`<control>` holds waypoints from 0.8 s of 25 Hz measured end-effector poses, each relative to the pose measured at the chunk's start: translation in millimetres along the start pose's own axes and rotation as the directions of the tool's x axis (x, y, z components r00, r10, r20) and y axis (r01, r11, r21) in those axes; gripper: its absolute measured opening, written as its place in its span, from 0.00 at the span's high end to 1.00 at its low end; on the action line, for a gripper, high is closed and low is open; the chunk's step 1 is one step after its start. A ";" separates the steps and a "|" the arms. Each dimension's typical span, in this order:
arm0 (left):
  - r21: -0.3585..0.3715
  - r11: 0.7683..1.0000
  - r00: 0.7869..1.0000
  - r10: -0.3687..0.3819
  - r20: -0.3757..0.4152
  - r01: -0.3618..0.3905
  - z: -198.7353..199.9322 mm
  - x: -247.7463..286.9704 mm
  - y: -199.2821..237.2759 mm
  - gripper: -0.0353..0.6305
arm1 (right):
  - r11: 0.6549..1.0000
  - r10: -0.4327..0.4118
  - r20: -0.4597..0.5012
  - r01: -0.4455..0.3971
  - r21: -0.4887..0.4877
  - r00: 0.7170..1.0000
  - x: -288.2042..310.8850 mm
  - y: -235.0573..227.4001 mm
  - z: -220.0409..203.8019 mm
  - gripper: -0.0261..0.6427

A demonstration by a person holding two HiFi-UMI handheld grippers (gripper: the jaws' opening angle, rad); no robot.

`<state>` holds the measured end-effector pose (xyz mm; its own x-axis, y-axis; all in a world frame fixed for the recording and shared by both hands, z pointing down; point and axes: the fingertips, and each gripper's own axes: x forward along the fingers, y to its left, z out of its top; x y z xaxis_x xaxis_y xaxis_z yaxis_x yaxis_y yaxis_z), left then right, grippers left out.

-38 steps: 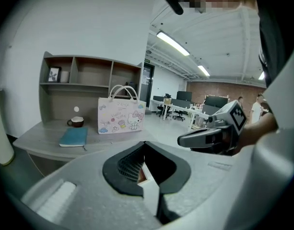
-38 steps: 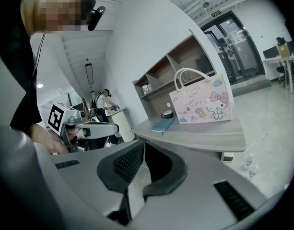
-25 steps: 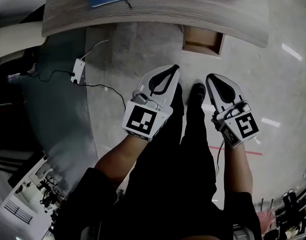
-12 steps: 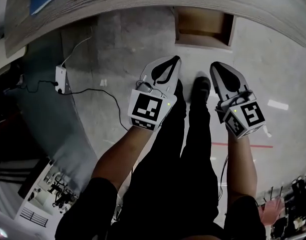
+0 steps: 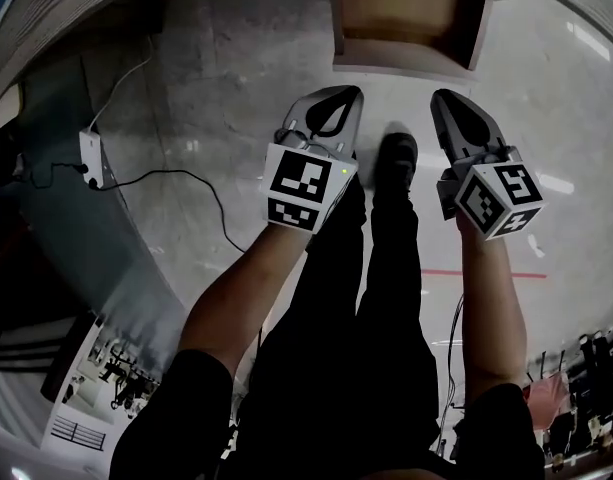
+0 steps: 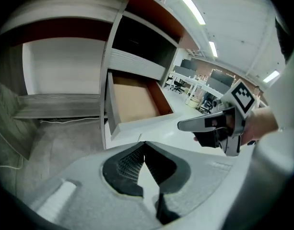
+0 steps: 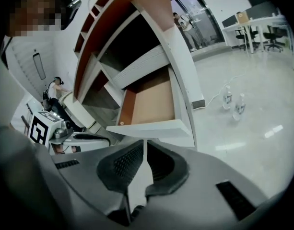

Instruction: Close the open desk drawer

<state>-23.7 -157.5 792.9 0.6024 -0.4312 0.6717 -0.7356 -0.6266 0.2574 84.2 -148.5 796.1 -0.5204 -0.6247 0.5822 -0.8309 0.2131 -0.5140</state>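
The desk drawer [image 5: 404,16] stands pulled out under the wooden desk, its brown bottom bare. In the head view both grippers hang just short of its white front panel [image 5: 401,66]. My left gripper [image 5: 350,92] is shut with nothing held, below the drawer's left corner. Equally shut and bare, my right gripper [image 5: 441,96] sits below the right corner. The left gripper view shows the drawer [image 6: 135,101] ahead of the closed tips [image 6: 143,143], with the right gripper [image 6: 211,125] beside. In the right gripper view the drawer front [image 7: 151,128] lies just beyond the tips [image 7: 145,142].
A white power strip [image 5: 89,158] with a black cable lies on the floor at left. The person's legs and a shoe [image 5: 397,156] stand between the grippers. Two water bottles [image 7: 233,102] stand on the floor right of the desk. Open shelves [image 7: 132,42] rise above the drawer.
The drawer has come nearer and larger in the head view. Both grippers have moved forward toward its front panel, still shut.
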 end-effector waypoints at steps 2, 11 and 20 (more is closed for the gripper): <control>-0.021 1.000 1.000 0.010 -0.001 -0.010 -0.5 4.3 6.1 0.94 | 0.999 -0.020 0.009 0.020 0.044 1.000 7.2 -7.1 0.9 0.94; -0.054 0.998 0.996 0.044 0.076 -0.040 30.9 -7.2 12.7 0.94 | 0.999 -0.047 0.150 0.049 -0.007 0.988 0.2 1.5 43.1 0.94; -0.032 0.999 0.986 0.049 0.160 -0.044 78.5 -34.6 10.1 0.94 | 0.997 -0.027 0.179 0.040 -0.068 0.983 17.2 19.7 98.7 0.94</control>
<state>-27.7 -199.9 717.7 0.6076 -0.5596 0.5636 -0.7711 -0.5858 0.2496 78.3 -229.2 733.7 -0.4536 -0.7549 0.4737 -0.8626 0.2384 -0.4462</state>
